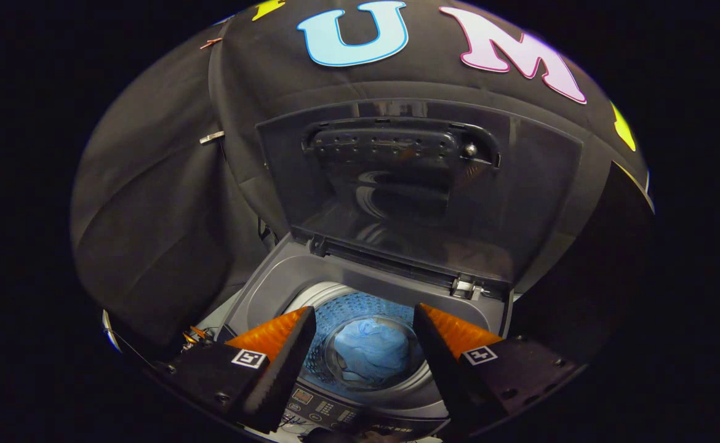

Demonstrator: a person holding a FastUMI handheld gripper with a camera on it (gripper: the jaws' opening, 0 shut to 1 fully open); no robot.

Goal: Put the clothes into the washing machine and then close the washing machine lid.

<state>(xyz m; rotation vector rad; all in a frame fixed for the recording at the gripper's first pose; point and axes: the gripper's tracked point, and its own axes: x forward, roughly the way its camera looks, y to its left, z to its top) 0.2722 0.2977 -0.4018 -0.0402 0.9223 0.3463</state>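
A grey top-loading washing machine (pixel 274 283) stands below and ahead of me. Its dark lid (pixel 409 184) is raised upright against the booth wall. A crumpled blue garment (pixel 369 351) lies at the bottom of the perforated drum (pixel 360 304). My gripper (pixel 365 320) hovers above the drum opening, open, with nothing between its fingers; the garment shows in the gap between them, well below.
The machine's control panel (pixel 329 409) runs along its near edge, under the fingers. Lid hinges (pixel 468 288) sit at the back rim. Black cloth hangs behind and to the left of the machine, held by clips (pixel 212 136).
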